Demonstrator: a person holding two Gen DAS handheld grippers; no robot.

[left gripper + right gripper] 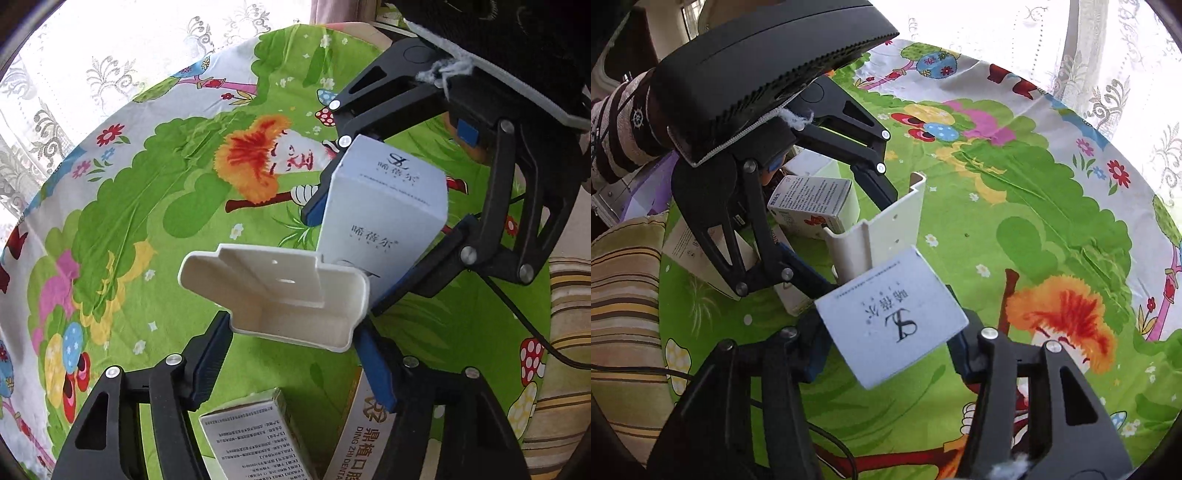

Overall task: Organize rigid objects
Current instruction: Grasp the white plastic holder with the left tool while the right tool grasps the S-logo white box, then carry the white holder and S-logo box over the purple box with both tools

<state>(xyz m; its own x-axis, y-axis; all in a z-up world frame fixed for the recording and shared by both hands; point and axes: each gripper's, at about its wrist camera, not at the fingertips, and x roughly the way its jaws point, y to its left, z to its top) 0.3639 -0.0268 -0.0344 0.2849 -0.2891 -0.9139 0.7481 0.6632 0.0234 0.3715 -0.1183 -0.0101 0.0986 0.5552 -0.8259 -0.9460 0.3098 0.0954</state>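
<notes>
Left hand-held gripper point(291, 354) grasping white holder point(280, 295); right hand-held gripper point(886, 354) grasping white carton point(890, 317); cloth beyond bare.

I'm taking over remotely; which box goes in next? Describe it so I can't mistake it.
Over the green cartoon-print tablecloth, find the white plastic open-topped holder. Just behind it, the right hand-held gripper grips a tall pale-grey carton; unlike the boxes lying flat, it bears an "SL" monogram.

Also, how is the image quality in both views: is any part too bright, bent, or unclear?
Left wrist view: the lace curtain is overexposed by backlight, the fisheye bends the cloth's edge, and the white box prints sharp. Right wrist view: the curtain is also blown out; the box top is sharp, with no motion blur.
</notes>
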